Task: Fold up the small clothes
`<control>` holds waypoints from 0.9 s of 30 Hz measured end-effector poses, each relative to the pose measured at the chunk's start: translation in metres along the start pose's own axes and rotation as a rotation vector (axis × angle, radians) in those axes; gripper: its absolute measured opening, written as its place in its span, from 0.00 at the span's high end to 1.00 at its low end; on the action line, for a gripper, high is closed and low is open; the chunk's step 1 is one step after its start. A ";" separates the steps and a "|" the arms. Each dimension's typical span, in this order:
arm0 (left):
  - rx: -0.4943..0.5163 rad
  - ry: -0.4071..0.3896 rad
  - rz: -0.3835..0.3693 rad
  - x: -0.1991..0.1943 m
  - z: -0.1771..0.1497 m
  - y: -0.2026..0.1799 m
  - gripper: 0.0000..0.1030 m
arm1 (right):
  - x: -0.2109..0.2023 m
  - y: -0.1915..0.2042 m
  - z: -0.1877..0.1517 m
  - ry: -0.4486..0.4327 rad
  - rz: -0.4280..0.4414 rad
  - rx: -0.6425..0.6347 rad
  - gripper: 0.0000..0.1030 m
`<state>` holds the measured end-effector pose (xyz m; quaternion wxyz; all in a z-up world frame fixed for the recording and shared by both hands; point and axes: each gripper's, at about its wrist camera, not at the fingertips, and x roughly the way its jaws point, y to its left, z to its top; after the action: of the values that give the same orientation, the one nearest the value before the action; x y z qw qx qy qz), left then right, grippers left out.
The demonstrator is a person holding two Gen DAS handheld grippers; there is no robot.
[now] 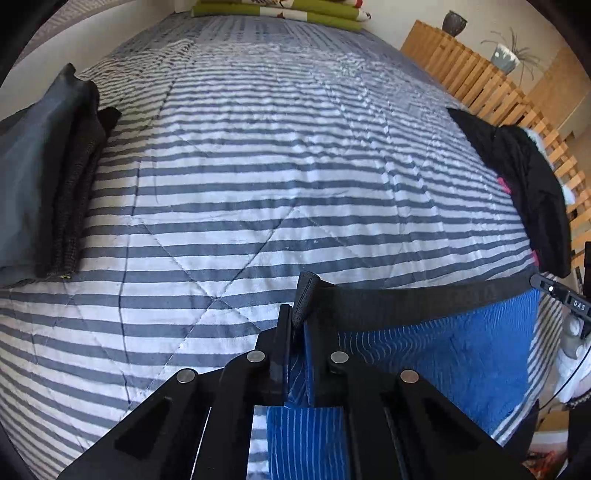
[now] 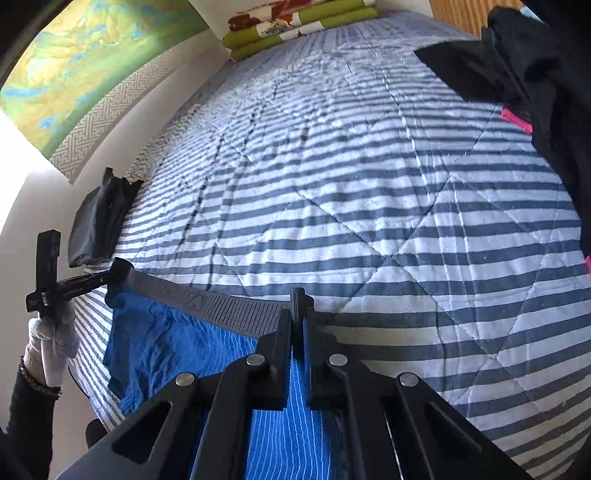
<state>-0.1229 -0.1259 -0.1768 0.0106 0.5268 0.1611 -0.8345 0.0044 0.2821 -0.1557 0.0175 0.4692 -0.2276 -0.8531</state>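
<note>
On the striped quilt (image 1: 258,184), both grippers (left gripper (image 1: 295,325), right gripper (image 2: 297,325)) pinch the blue underwear (image 1: 443,350) by its waistband; keep it taut while folding.

Two hand-held grippers (image 1: 295,317) (image 2: 297,314), one blue striped pair of underwear (image 1: 443,350), two dark clothes piles (image 1: 48,177) (image 1: 524,177), one striped bed (image 1: 277,166), two vases (image 1: 454,22) upper right.

The blue underwear's (image 1: 443,354) lower part is cut off by the frame edge in both views.
</note>
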 end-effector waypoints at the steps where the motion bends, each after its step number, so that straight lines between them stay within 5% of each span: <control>1: 0.000 -0.028 -0.007 -0.018 -0.002 -0.002 0.95 | -0.017 0.008 0.000 -0.035 0.012 -0.018 0.96; 9: 0.081 -0.309 -0.012 -0.180 -0.013 -0.047 0.95 | -0.159 0.082 0.004 -0.374 -0.027 -0.228 0.96; 16: 0.163 -0.390 0.045 -0.254 -0.057 -0.079 0.95 | -0.216 0.112 -0.030 -0.422 -0.060 -0.340 0.96; 23: 0.173 -0.385 0.038 -0.289 -0.082 -0.100 0.95 | -0.232 0.106 -0.039 -0.438 -0.046 -0.319 0.96; 27: 0.147 -0.284 0.052 -0.238 -0.060 -0.092 0.95 | -0.192 0.091 -0.017 -0.381 -0.094 -0.280 0.96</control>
<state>0.0183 -0.0585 0.0334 0.0162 0.4067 0.0829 -0.9096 0.1090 0.2408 0.0250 -0.0006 0.3030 -0.0839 -0.9493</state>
